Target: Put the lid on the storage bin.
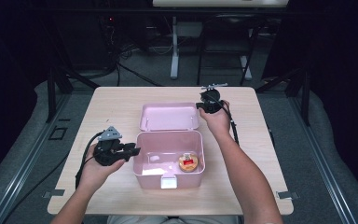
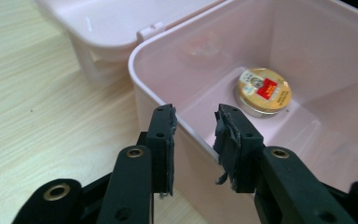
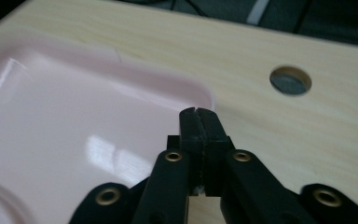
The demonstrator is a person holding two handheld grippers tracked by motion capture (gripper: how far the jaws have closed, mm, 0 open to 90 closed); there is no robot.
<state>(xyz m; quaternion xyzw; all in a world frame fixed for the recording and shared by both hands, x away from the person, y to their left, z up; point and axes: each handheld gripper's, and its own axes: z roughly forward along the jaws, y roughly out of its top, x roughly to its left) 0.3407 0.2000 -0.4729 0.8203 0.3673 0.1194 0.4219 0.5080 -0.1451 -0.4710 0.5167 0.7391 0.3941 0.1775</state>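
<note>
An open pink box [image 1: 142,179] stands mid-table with its lid [image 1: 168,116] laid back flat behind it. A round gold tin [image 1: 188,162] with a red label lies inside at the right; the left gripper view looks down on the tin [image 2: 263,90]. My left gripper [image 1: 135,151] is at the box's left wall. In its own view the gripper [image 2: 195,123] is open, and the box rim [image 2: 177,46] runs between its jaws. My right gripper [image 1: 199,106] is at the lid's far right corner, and in its own view the gripper [image 3: 198,113] is shut, tips over the lid [image 3: 74,116] edge.
A white latch [image 1: 169,182] sits on the box's front wall. The wooden table [image 1: 251,186] has a round hole [image 3: 290,80] just beyond the lid's corner. Bare tabletop lies left, right and in front of the box. Desk legs and cables stand beyond the far edge.
</note>
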